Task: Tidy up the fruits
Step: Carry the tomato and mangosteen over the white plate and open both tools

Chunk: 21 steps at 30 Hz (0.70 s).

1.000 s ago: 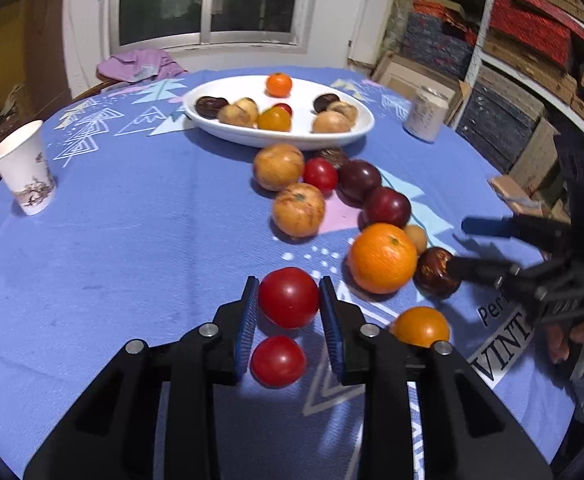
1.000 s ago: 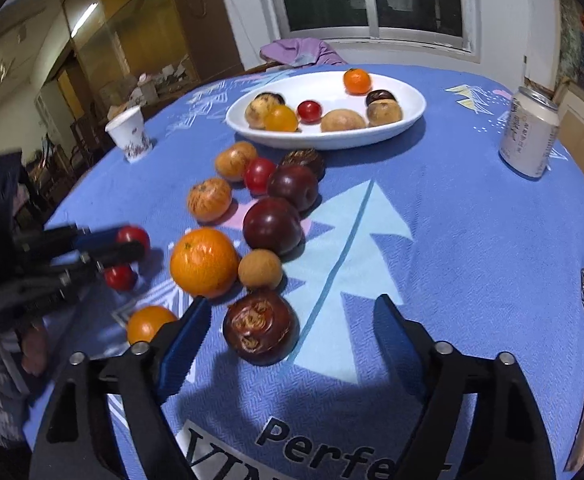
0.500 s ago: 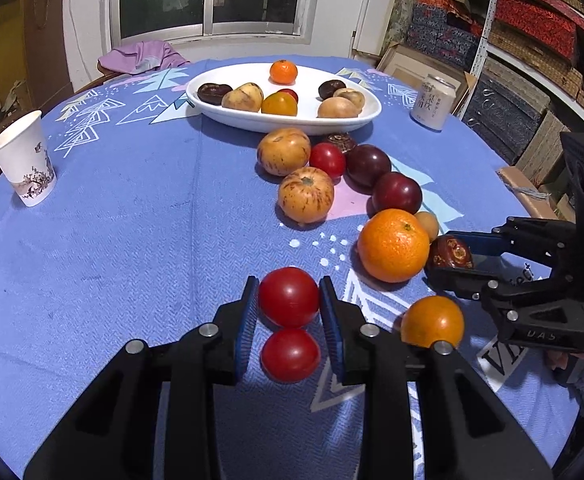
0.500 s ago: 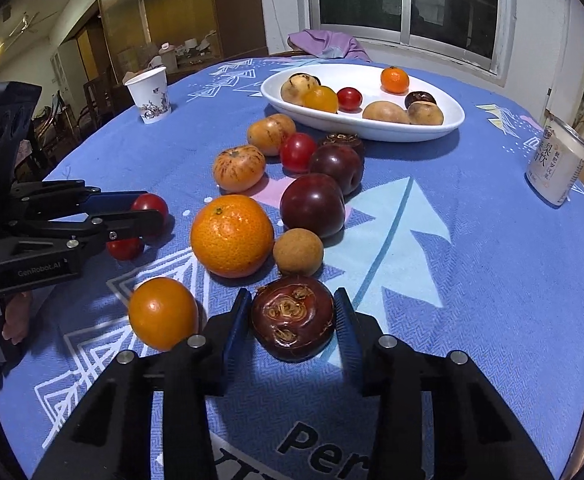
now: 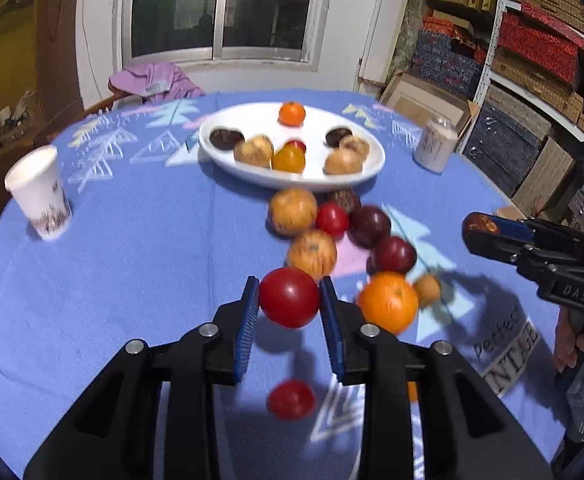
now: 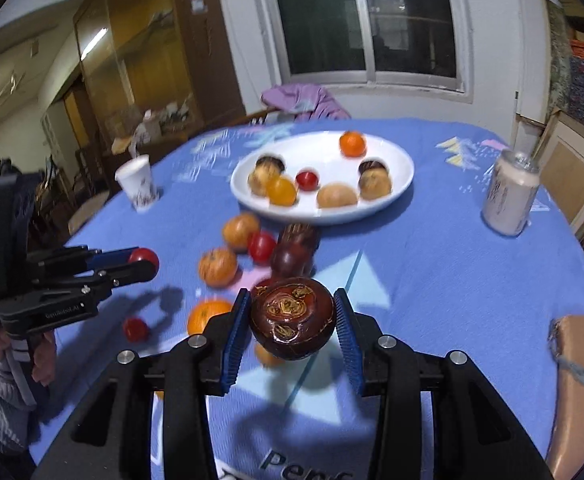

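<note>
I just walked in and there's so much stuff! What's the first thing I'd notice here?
Probably the two fruits held up off the blue table: the left gripper has its jaws shut on a shiny red tomato, and the right gripper clamps a dark brown fruit. Behind them, a white plate holds more fruit, with a loose trail of fruit leading up to it.
</note>
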Motion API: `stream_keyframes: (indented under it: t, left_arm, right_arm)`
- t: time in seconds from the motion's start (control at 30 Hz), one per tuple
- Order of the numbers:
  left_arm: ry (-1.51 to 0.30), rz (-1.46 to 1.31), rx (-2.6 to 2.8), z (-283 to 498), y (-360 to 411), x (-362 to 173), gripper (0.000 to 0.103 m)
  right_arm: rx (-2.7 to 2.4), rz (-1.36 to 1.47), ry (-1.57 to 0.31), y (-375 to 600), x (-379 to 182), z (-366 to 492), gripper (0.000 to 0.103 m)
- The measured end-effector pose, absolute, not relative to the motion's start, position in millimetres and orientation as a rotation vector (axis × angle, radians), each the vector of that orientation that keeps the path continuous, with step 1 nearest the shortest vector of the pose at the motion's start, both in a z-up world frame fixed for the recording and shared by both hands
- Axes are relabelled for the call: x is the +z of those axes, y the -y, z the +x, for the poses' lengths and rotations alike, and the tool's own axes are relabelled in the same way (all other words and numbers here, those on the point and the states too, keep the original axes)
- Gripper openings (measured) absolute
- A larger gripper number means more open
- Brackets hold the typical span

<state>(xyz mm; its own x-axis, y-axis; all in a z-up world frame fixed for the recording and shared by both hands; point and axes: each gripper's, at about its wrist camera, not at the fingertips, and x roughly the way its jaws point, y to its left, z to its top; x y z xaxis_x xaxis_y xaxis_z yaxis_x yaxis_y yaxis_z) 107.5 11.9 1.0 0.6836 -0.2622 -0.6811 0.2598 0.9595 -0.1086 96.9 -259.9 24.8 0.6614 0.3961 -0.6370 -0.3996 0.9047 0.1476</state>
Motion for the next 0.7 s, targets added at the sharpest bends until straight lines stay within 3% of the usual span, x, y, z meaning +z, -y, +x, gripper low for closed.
stream_keyframes:
  t: [0.27,0.47,0.7]
  left_arm:
    - [-0.703,-0.052,-0.301,181.7,4.8,46.3,0.030]
    - [-0.749,-0.167,-0.341,236.1,8.4,39.4,0.030]
    - [-0.792,-0.207,-0.275,291.6,0.4,26.2,0.030]
  right_arm:
    - [0.459,0.094,-0.663,259.3,80.7,173.0,0.042]
    - [0.565,0.353,-0.833,265.7,45.3,246.0,0.042]
    - [0.478,0.333,-0.864,257.6,23.2,282.9,0.042]
